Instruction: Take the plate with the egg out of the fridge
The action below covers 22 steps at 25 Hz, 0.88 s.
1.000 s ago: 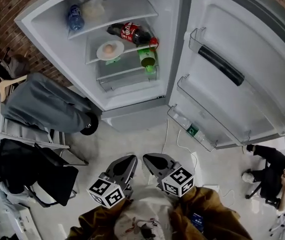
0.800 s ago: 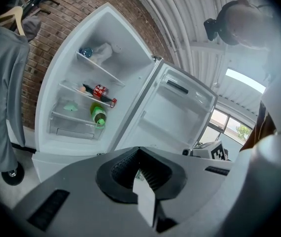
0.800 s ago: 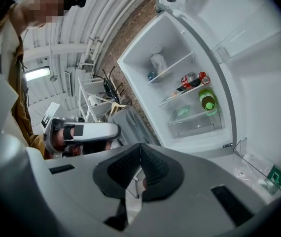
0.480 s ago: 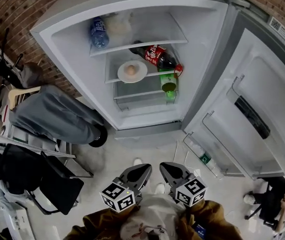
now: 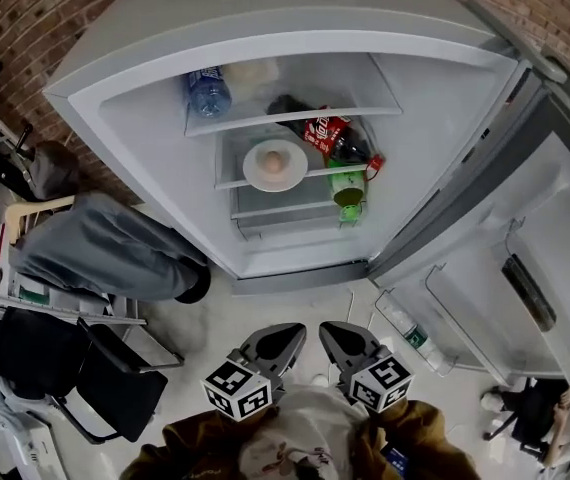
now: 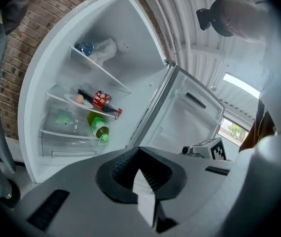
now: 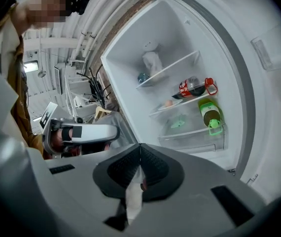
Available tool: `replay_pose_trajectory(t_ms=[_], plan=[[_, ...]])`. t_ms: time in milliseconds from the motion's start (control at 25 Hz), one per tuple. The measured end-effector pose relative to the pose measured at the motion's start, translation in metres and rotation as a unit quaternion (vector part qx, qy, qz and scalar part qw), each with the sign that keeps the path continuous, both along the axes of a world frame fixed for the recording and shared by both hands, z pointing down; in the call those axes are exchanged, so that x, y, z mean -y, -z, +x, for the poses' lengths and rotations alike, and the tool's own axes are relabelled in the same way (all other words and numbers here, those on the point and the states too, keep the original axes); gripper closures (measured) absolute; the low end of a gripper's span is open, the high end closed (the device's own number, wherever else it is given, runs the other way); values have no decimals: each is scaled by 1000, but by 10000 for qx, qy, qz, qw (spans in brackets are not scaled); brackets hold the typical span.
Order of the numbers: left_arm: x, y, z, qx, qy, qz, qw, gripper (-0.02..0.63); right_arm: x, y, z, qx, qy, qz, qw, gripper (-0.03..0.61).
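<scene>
Now fridge [image 5: 145, 138] nearer, plate [image 5: 254, 166] centred, left gripper [image 5: 289, 332], right gripper [image 5: 331, 330] closed

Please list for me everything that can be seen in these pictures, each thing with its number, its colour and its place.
fridge: one, white, ahead, standing open
door: one, white, swung out to the right
plate: one, white, middle shelf
egg: one, pale brown, on the plate
cola bottle: one, dark with a red label, lying on the middle shelf, right of the plate
green bottle: one, green, lying on the shelf below
water bottle: one, clear blue, top shelf, left
pale bag: one, whitish, top shelf, beside the water bottle
grey cover: one, grey, left of the fridge
left gripper: one, grey, jaws together, empty
right gripper: one, grey, jaws together, empty
</scene>
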State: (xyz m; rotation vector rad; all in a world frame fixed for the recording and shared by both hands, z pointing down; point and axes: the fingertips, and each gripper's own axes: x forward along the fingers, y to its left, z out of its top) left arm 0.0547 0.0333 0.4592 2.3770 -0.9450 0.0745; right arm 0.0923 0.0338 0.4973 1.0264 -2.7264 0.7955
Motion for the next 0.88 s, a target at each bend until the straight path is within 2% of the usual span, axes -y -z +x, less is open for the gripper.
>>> replay_pose_trajectory(t_ms=[240, 880], plan=[[27, -2, -19, -11, -152, -20, 9999, 606, 28, 4, -26, 82, -7, 67, 9999, 572], [79, -5, -66, -30, -821, 163, 9965, 606, 89, -3, -87, 42, -426, 139, 9990, 572]])
